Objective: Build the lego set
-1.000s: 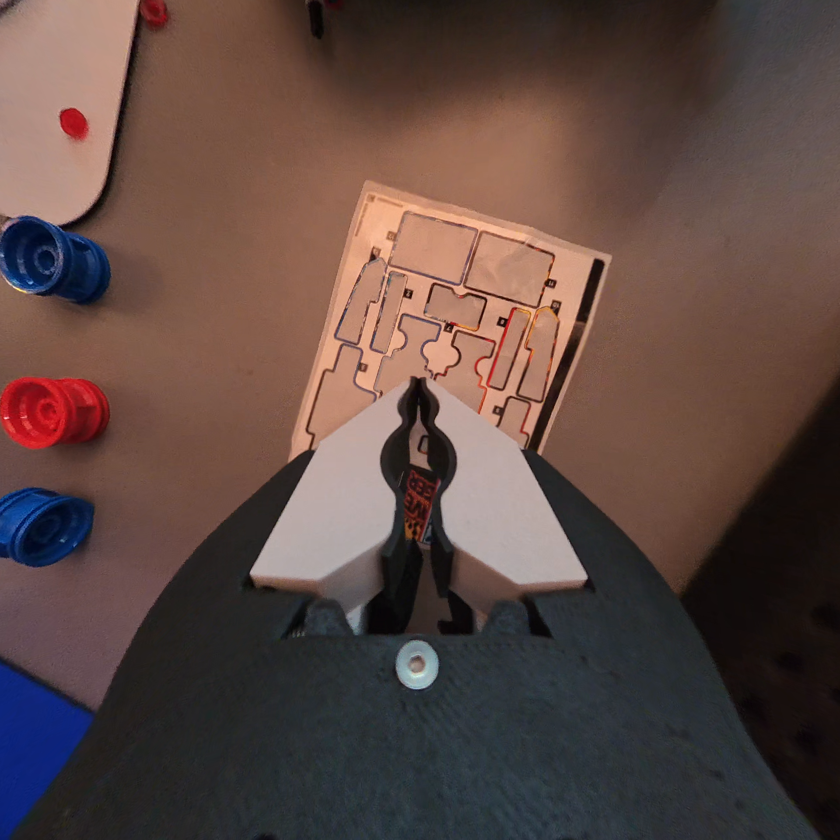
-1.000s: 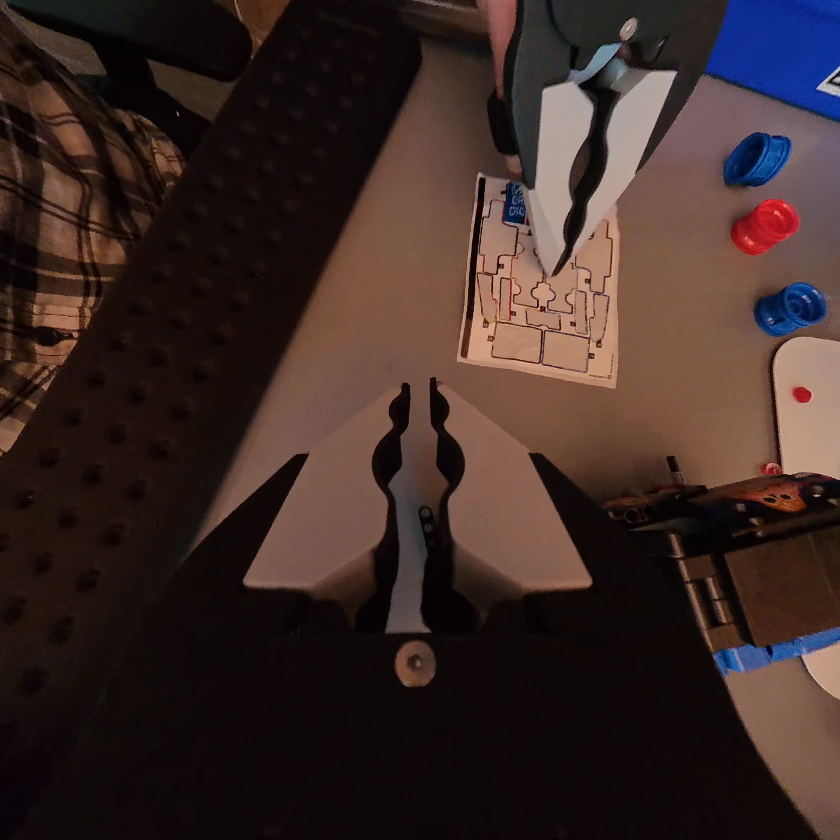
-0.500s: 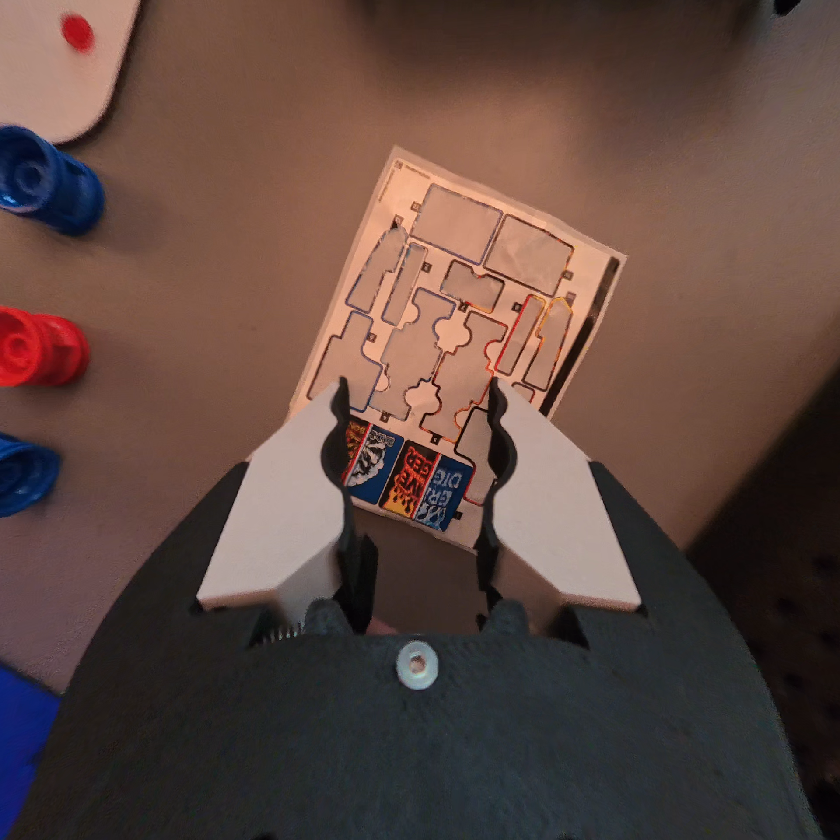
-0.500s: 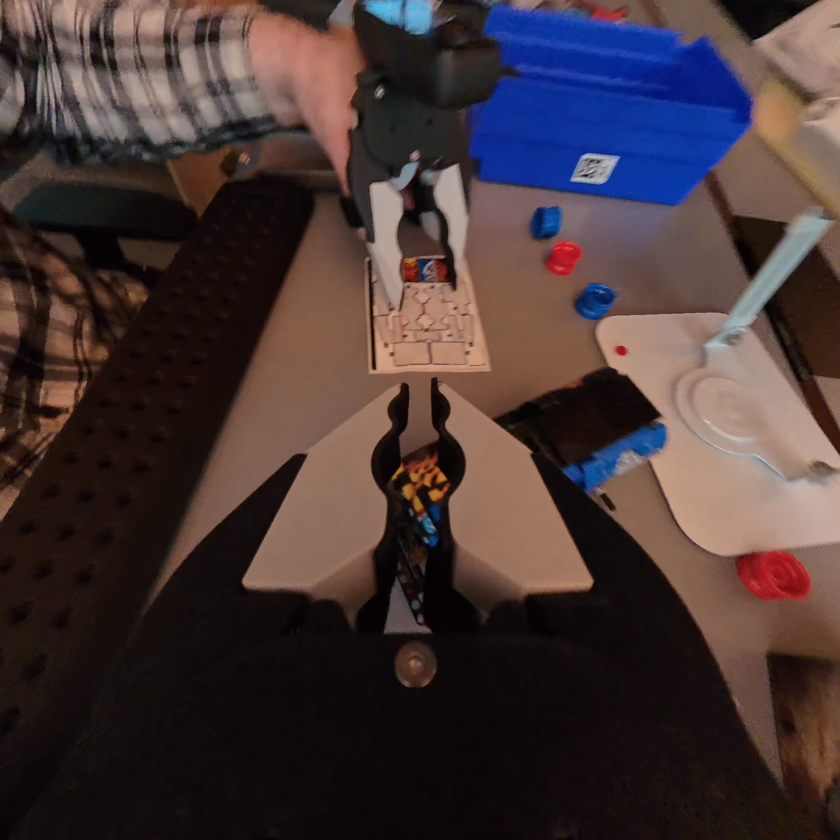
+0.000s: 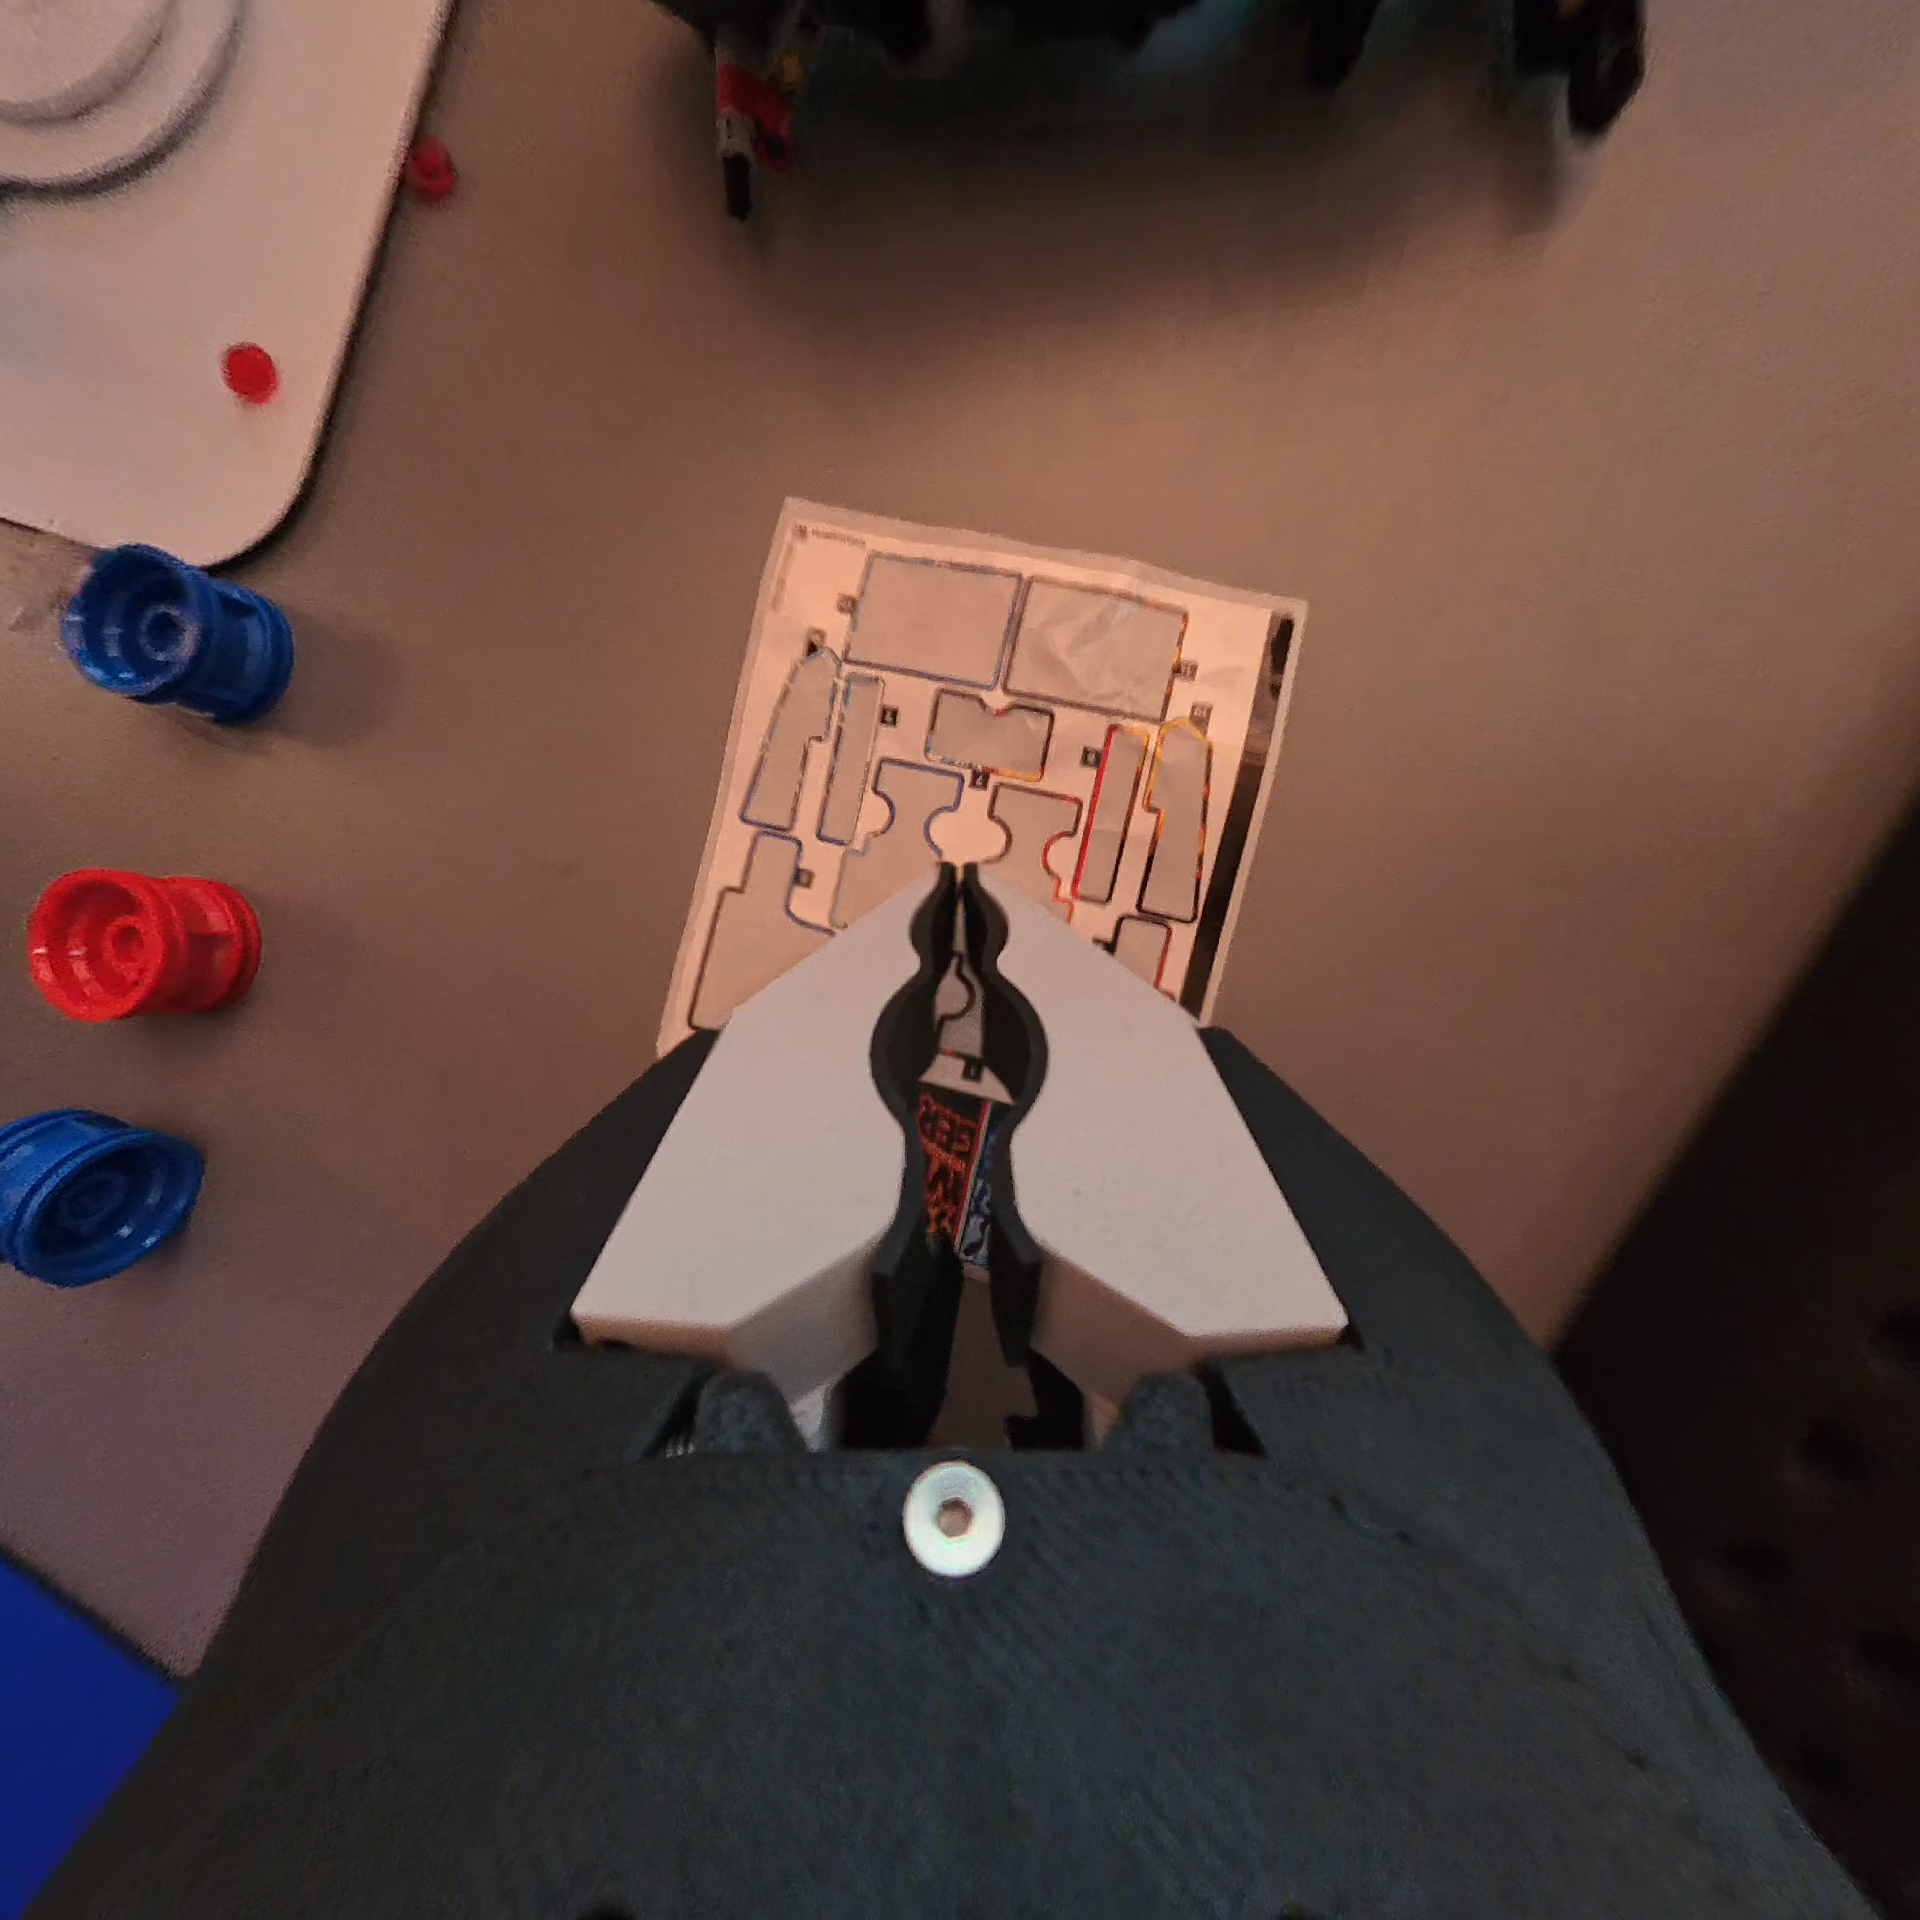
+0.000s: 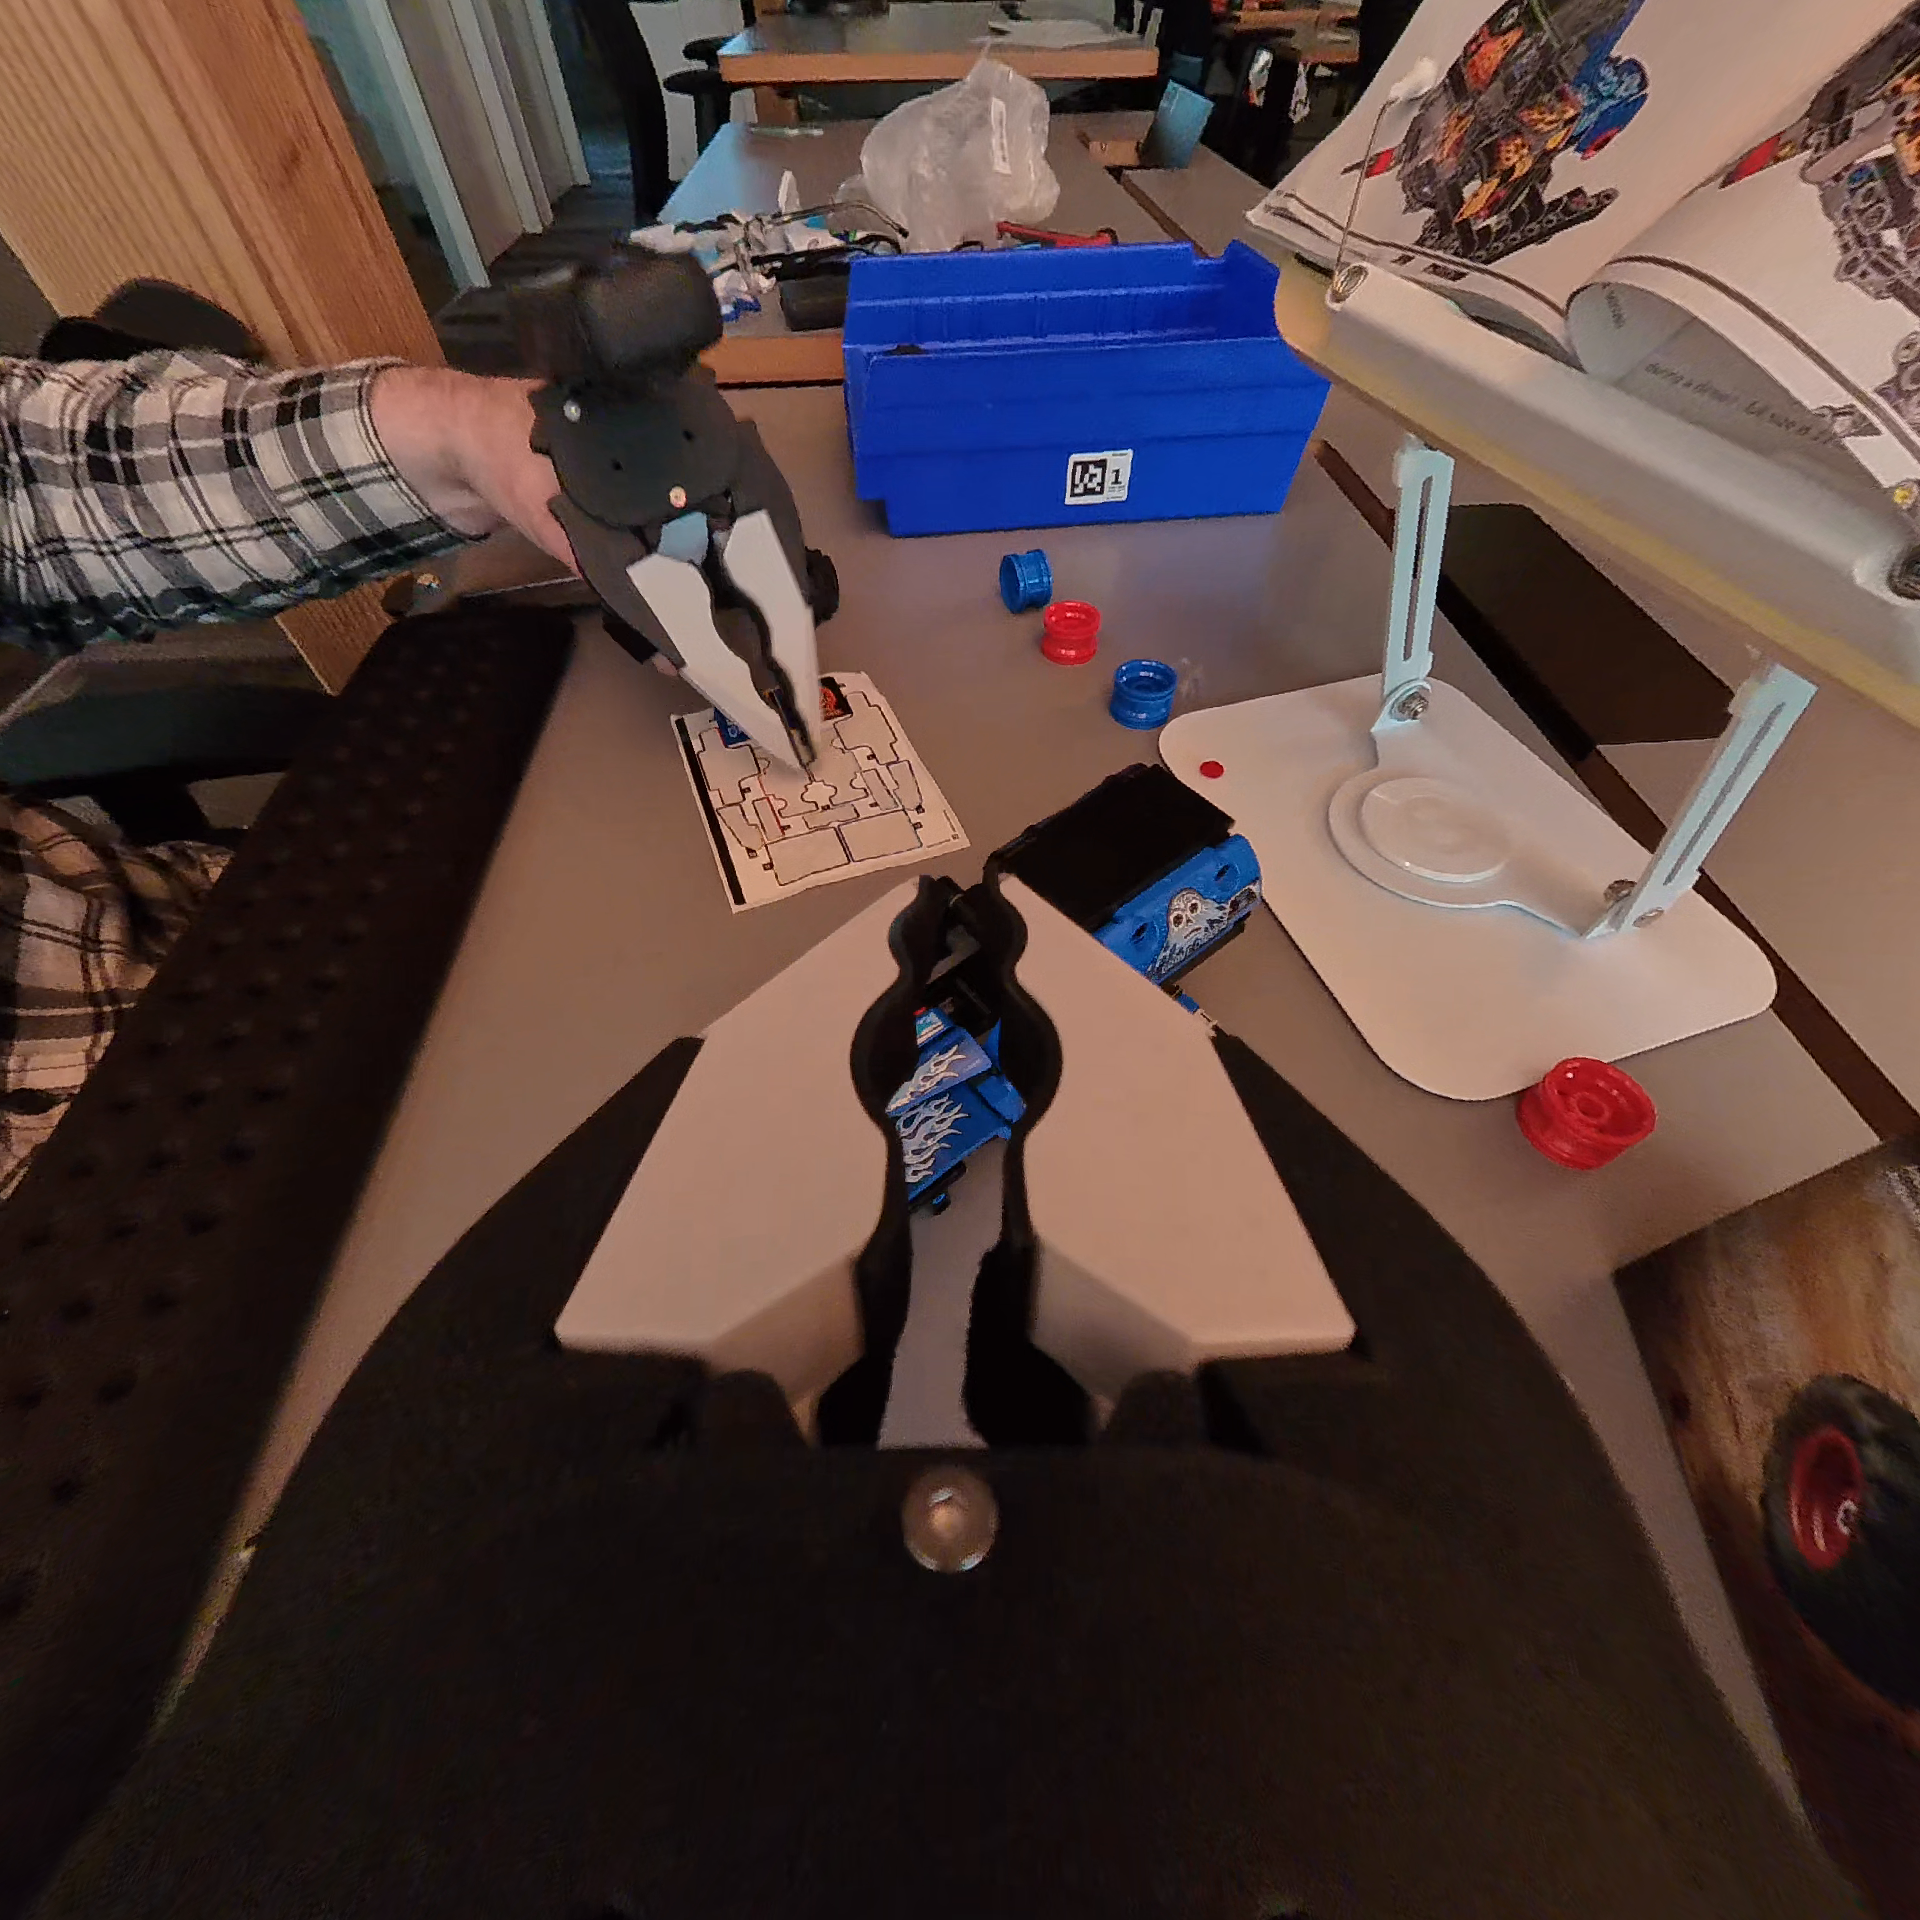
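My left gripper [image 5: 957,878]: jaws spread half a second ago, now pressed together, tips on sticker sheet [image 5: 997,748] | my right gripper [image 6: 961,896]: tips nearly together as before, over blue lego truck [image 6: 1164,894] on table [image 6: 582,935], grip uncertain

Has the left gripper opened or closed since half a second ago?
Yes. The left gripper has closed; its tips now meet over the sticker sheet instead of straddling its coloured stickers.

A dimly lit workroom with a grey-brown table [image 6: 582,935] in the foreground, a wood-slatted wall panel [image 6: 187,156] at far left, and more cluttered tables [image 6: 935,57] far behind.
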Demonstrator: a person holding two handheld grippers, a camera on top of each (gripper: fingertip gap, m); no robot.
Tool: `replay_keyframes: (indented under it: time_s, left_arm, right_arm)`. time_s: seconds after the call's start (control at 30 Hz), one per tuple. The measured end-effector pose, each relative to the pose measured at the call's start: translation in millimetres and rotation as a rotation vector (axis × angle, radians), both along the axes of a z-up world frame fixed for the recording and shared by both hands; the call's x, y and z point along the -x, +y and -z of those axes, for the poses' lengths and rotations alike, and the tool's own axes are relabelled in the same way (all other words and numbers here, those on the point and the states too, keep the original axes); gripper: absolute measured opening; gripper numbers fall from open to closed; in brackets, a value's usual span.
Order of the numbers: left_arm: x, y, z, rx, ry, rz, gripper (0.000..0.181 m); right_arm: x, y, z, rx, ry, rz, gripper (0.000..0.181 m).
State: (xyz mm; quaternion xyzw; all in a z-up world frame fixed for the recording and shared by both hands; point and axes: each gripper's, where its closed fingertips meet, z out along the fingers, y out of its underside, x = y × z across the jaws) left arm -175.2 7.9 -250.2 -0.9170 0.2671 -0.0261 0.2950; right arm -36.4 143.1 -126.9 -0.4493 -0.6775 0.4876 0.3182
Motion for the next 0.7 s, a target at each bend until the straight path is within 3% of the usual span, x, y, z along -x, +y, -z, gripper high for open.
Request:
replay_keyframes:
  time_s: [0.07, 0.13, 0.23, 0.3, 0.37, 0.47, 0.63, 0.7]
  left_arm:
    - [8.9, 1.2, -1.8, 0.010, 0.003, -0.049, 0.049]
    - [24.5, -2.8, 4.2, 0.056, 0.072, -0.067, 0.065]
    - [23.6, -7.7, 9.6, 0.144, -0.038, -0.065, 0.066]
    - [30.3, -1.1, 8.4, 0.104, -0.054, -0.068, 0.049]
    - [21.8, -3.7, 7.9, 0.101, -0.047, -0.025, 0.023]
    - [9.6, -6.1, 8.4, 0.088, -0.032, 0.003, 0.000]
    - [-2.1, -10.9, 7.3, 0.077, -0.061, 0.013, 0.003]
    - [1.1, -11.6, 7.6, 0.090, -0.032, -0.005, 0.048]
  right_arm:
    - [0.8, -2.0, 1.8, -0.008, -0.008, -0.004, 0.006]
    - [1.3, -3.7, 2.9, -0.009, -0.010, -0.010, 0.006]
    - [1.6, -4.3, 5.4, -0.011, -0.018, -0.012, 0.006]
    - [1.9, -5.0, 6.2, -0.013, -0.020, -0.014, 0.006]
    - [1.7, -5.4, 6.6, -0.015, -0.021, -0.015, 0.006]
    - [1.8, -4.9, 7.7, -0.013, -0.024, -0.017, 0.006]
    - [4.0, -7.1, 11.0, -0.018, -0.036, -0.022, 0.006]
    - [3.7, -7.9, 10.7, -0.021, -0.035, -0.023, 0.006]
